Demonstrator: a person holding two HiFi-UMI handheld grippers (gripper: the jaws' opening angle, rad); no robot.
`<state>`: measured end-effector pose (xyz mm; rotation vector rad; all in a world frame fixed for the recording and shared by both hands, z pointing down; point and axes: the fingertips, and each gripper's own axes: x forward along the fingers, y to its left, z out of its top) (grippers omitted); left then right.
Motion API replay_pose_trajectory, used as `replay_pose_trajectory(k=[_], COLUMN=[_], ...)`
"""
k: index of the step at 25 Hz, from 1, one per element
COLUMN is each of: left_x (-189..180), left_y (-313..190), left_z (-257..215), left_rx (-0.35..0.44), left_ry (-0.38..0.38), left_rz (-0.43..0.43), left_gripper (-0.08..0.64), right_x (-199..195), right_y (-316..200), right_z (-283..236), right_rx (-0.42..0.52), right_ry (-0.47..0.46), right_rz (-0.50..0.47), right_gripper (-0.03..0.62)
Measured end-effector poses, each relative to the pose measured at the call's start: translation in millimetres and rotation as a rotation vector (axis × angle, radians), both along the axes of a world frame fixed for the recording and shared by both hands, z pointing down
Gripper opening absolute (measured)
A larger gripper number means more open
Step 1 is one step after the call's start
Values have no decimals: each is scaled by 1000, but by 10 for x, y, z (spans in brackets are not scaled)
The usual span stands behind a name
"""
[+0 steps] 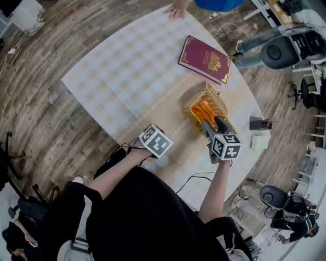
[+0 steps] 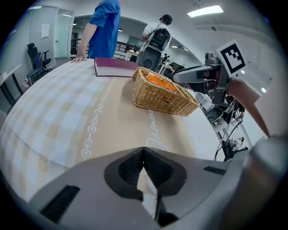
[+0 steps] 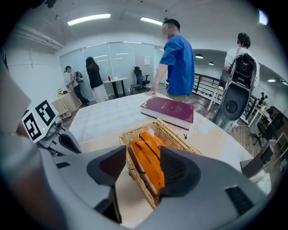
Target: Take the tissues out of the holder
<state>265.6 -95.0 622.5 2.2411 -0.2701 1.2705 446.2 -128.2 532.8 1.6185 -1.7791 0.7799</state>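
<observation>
A wicker basket (image 1: pixel 216 99) stands on the table's right half and holds orange tissue packs (image 1: pixel 198 109) standing on edge. My right gripper (image 1: pixel 205 122) hovers at the basket's near end, open, with nothing pressed between its pads. In the right gripper view the jaws (image 3: pixel 143 168) stand wide on either side of the nearest orange pack (image 3: pixel 148 164), just above the basket's rim (image 3: pixel 175 134). My left gripper (image 1: pixel 154 138) stays near the table's front edge, left of the basket. Its jaws (image 2: pixel 144 155) are shut and empty. From there the basket (image 2: pixel 164 99) lies ahead to the right.
A maroon book (image 1: pixel 205 59) lies beyond the basket. A person in blue (image 3: pixel 177 63) rests a hand (image 1: pixel 178 9) on the far table edge. A small black stand (image 1: pixel 260 123) and a pale green pad (image 1: pixel 260 141) sit at the right edge. A cable (image 1: pixel 196 178) runs along the front.
</observation>
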Motion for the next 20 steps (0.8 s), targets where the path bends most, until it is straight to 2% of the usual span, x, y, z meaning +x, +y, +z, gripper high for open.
replay_pose_trajectory(k=[9, 20], left_x=[-50, -83], left_y=[-87, -227], left_z=[83, 98], left_rx=[-26, -32], left_ry=[-18, -21], left_rz=[-9, -52], left_gripper=[0, 0], right_x=[205, 296], right_y=[-214, -341], right_z=[225, 448], right_rx=[-88, -144], right_ry=[85, 70], right_rz=[-57, -31], right_gripper=[236, 233])
